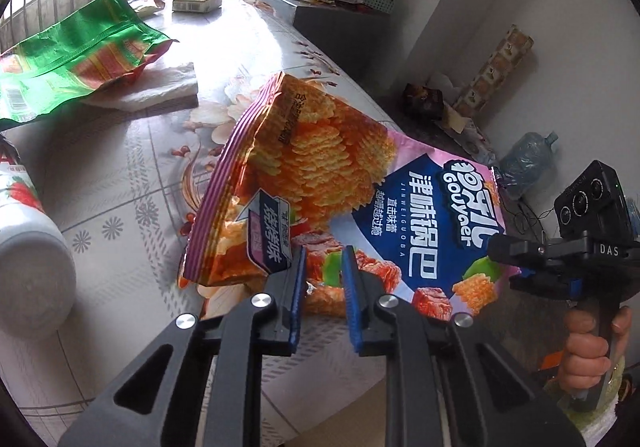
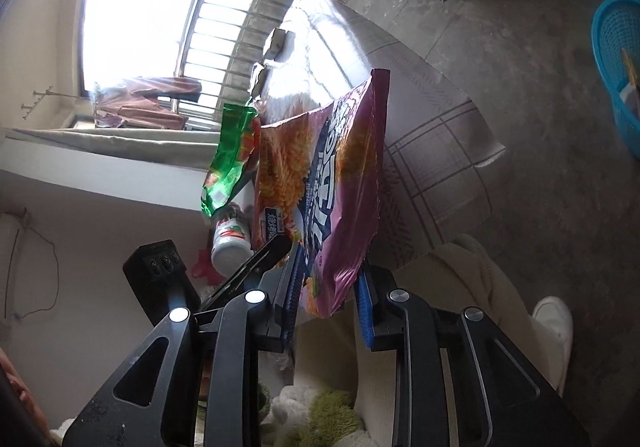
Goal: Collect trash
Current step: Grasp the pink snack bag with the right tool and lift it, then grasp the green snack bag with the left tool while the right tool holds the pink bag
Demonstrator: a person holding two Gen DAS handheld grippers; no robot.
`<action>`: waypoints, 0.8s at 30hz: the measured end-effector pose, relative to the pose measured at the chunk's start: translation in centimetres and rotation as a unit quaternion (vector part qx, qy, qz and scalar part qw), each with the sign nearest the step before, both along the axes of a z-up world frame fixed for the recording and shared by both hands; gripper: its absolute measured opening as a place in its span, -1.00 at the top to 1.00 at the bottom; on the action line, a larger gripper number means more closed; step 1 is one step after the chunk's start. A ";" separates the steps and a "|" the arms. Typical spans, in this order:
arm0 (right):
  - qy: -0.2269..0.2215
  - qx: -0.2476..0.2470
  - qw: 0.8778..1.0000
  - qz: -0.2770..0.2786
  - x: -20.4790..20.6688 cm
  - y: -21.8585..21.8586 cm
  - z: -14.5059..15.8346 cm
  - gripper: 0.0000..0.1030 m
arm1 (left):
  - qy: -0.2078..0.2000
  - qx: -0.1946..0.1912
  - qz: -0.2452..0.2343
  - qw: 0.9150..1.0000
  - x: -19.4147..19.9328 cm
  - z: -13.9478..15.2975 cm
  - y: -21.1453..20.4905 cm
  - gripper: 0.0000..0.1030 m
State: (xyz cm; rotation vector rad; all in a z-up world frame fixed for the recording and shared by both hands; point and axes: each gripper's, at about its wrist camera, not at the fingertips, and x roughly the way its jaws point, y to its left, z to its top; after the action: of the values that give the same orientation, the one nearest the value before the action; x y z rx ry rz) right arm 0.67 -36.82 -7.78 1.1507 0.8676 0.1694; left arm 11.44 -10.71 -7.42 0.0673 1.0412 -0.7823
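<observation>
A pink and purple snack bag (image 1: 320,175) printed with orange chips hangs tilted above the flowered table (image 1: 120,187). My left gripper (image 1: 324,279) has its blue pads closed on the bag's lower edge. My right gripper (image 1: 516,267) grips the bag's right corner, with a hand (image 1: 588,347) on its handle. In the right wrist view the snack bag (image 2: 340,175) stands up from between the pads of my right gripper (image 2: 328,291); they sit narrowly apart and touch both sides. One left gripper finger (image 2: 264,255) lies against the bag there. An empty green bag (image 1: 80,55) lies at the table's far left.
A white napkin (image 1: 160,87) lies under the green bag, a white bottle (image 1: 28,247) with a red label lies at the left edge, and a small box (image 1: 198,2) sits at the far end. A blue basket (image 2: 616,67) stands on the floor. A white shoe (image 2: 554,323) is below.
</observation>
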 end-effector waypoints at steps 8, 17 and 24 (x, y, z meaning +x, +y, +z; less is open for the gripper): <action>-0.003 -0.024 1.000 -0.007 1.0 0.3 0.0 0.84 | -0.009 0.009 -0.013 1.000 -0.2 0.9 -0.5 0.66; 0.002 -0.025 1.000 -0.006 1.2 0.1 -0.4 0.85 | -0.116 -0.009 0.089 0.989 4.0 8.2 7.1 0.20; 0.006 -0.015 1.000 -0.004 1.3 0.2 -0.7 0.84 | 0.024 -0.134 0.262 0.955 11.7 7.1 18.7 0.15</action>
State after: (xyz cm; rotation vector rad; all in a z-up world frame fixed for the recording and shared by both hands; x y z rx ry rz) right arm 2.00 -36.63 -8.52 1.1286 0.8725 0.1426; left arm 23.19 8.04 -0.33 -0.4478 0.9296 -0.4322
